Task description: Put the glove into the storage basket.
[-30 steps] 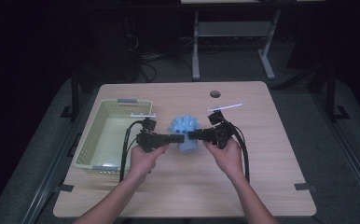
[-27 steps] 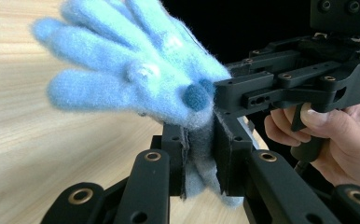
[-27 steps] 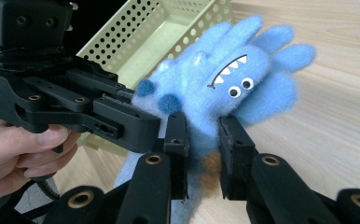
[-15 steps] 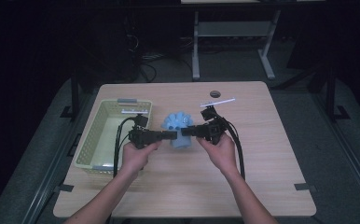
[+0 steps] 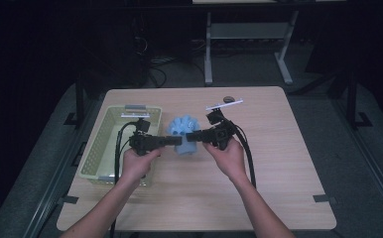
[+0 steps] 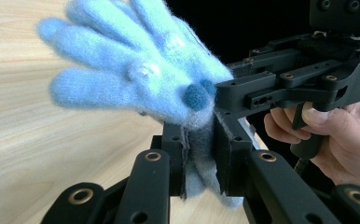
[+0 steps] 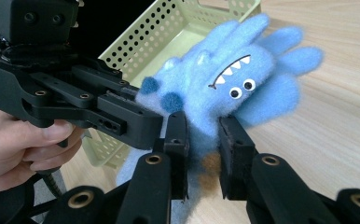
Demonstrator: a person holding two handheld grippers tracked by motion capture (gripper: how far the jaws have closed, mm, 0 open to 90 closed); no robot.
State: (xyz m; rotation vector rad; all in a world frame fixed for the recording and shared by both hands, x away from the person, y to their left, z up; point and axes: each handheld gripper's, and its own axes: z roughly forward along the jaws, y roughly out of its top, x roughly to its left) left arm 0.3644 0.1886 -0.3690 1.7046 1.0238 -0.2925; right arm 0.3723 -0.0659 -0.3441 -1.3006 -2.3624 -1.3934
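A fuzzy light-blue monster plush (image 5: 181,130) with stubby arms, white teeth and googly eyes hangs just above the wooden table (image 5: 279,163), held from both sides. My left gripper (image 5: 175,141) is shut on its lower part; in the left gripper view the pads (image 6: 176,161) squeeze the grey-blue fabric of the plush (image 6: 136,70). My right gripper (image 5: 191,135) is shut on it from the opposite side, its pads (image 7: 231,140) pinching the fur below the face of the plush (image 7: 225,84). Each gripper view shows the other gripper (image 6: 280,84) (image 7: 89,107) close by.
A pale yellow-green perforated basket (image 5: 105,144) sits on the table's left part, just left of the plush, and its wall (image 7: 159,28) shows in the right gripper view. A small dark round object (image 5: 227,98) lies near the far edge. Bare wood lies to the right and front.
Both hands have carried the plush leftward, closer to the basket, and lifted it slightly. Both grips have stayed the same.
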